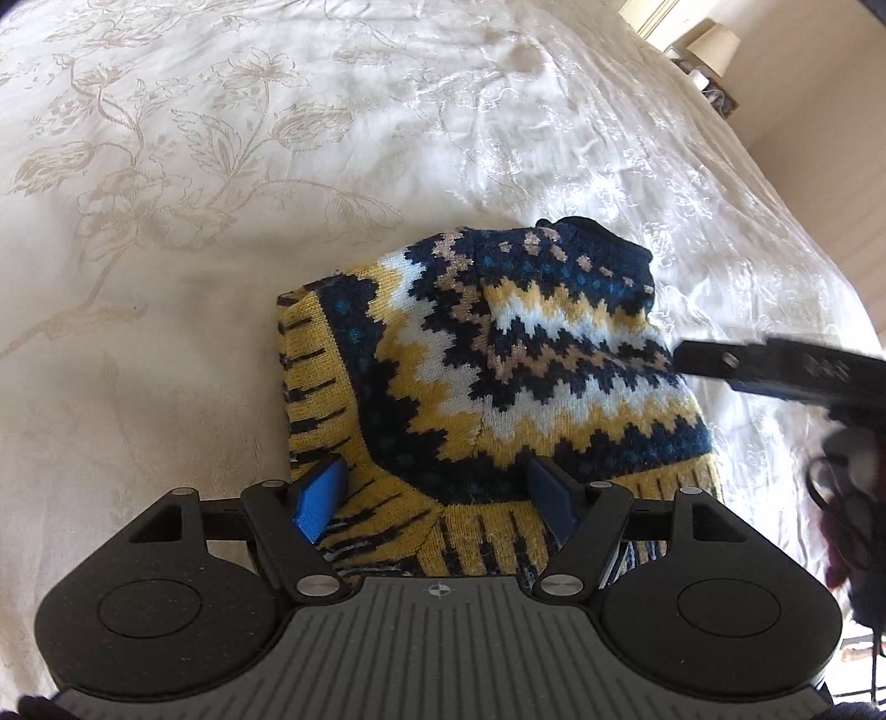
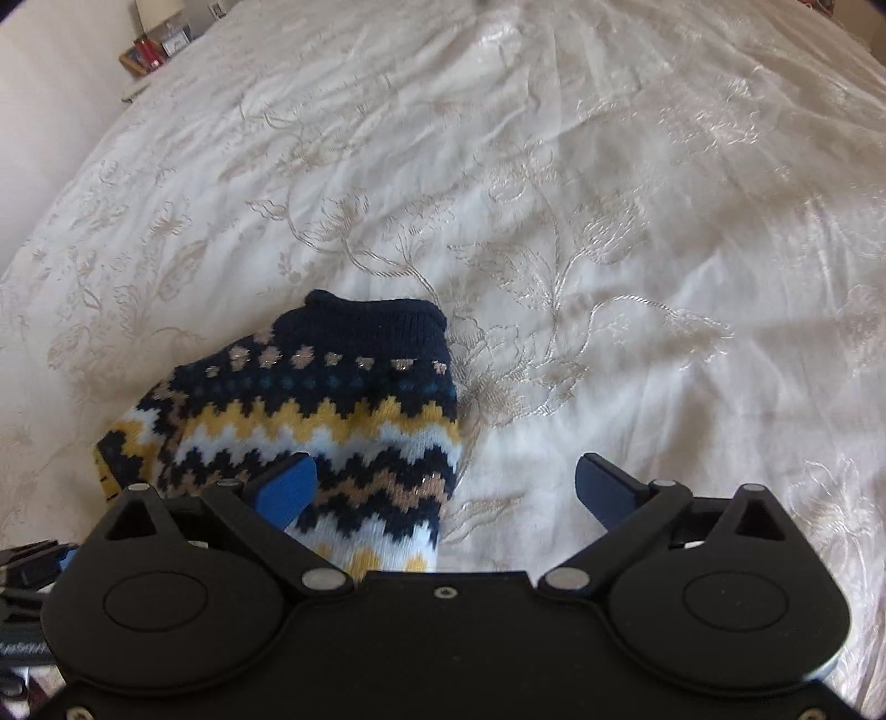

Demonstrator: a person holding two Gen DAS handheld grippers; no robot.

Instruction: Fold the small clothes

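Observation:
A small knitted sweater (image 1: 498,360) with navy, yellow, white and tan zigzag bands lies folded into a compact bundle on the bed. My left gripper (image 1: 437,495) is open, its blue pads spread over the sweater's yellow striped hem. The sweater also shows in the right wrist view (image 2: 332,404), with its navy collar at the far end. My right gripper (image 2: 443,493) is open and empty, its left pad over the sweater's right edge and its right pad over bare bedspread. The right gripper's black body (image 1: 775,371) shows at the right edge of the left wrist view.
A white bedspread (image 2: 609,221) with pale embroidered flowers covers the bed all around. A bedside table with a lamp (image 1: 714,47) stands past the bed's far edge. Red items sit on a shelf (image 2: 147,52) beyond the bed.

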